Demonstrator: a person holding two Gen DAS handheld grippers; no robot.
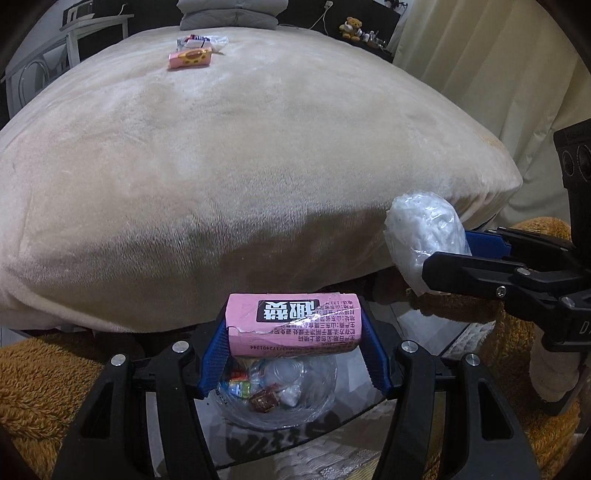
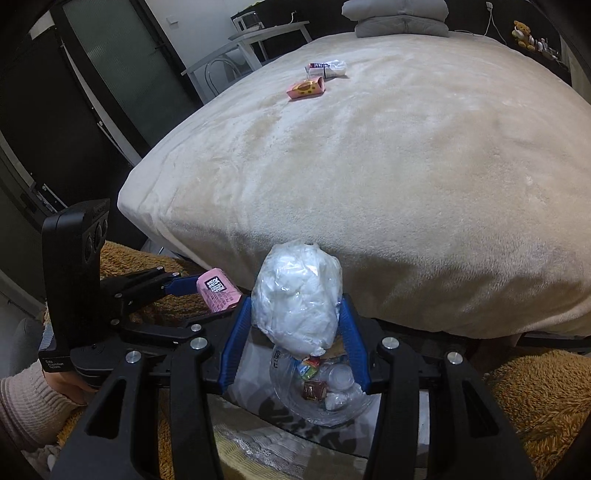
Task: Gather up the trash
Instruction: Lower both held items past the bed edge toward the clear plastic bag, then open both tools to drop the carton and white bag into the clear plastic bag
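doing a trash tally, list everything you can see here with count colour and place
pink box: 1, pink, in left gripper's pads
plastic-wrapped wad: 1, white, in right gripper's pads
trash bag: 1, clear, below both grippers, wrappers inside
pink carton: 1, pink and yellow, far end of bed
white wrapper: 1, white, beside that carton
bed: 1, beige
teddy bear: 1, brown, far shelf
left gripper: black, blue pads
right gripper: black, blue pads

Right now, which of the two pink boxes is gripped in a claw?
The plain pink box with black printed text, clamped in the left claw above the clear trash bag. The other pink box, with yellow cartoon artwork, lies far off on the bed.
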